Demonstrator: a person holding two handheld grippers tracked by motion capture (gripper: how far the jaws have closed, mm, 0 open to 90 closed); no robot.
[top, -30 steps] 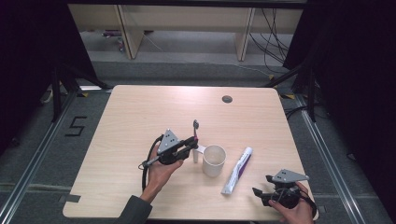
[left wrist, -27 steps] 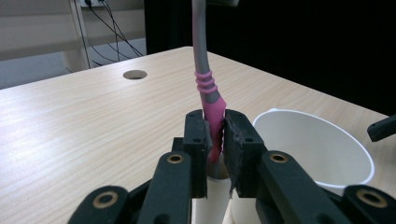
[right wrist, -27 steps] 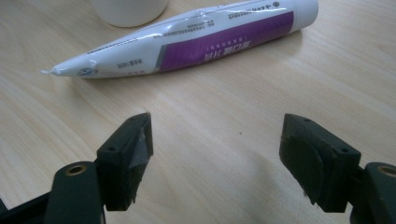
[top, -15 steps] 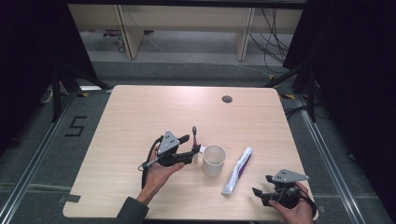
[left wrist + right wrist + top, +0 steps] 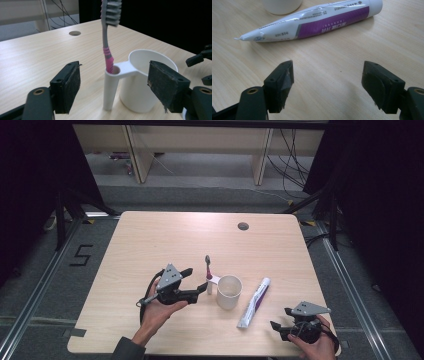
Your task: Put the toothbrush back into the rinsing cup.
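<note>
Pale wood worktop (image 5: 165, 240) under a dark room carries a white cup (image 5: 229, 292) with a side tube (image 5: 110, 90), and a toothbrush (image 5: 107, 37) stands upright in that tube, bristles up. Just beside the cup lies a toothpaste tube (image 5: 254, 302), cap away from the person. The left hand-held gripper (image 5: 204, 287) has just been opening its jaws; they now stand wide on either side of the tube and brush, pads clear of both, nothing pressed. The right hand-held gripper (image 5: 276, 326) rests near the worktop's near right corner, jaws wide and empty, aimed toward the toothpaste. Risk, as I judge it: the brush looks top-heavy in a slim holder, so a pad catching the tube or the cup rim as the left hand pulls back could tip the cup or flick the brush out. A sideways drift rather than a straight retreat would cause that. The right hand, reaching in for the toothpaste, could also nudge the cup
</note>
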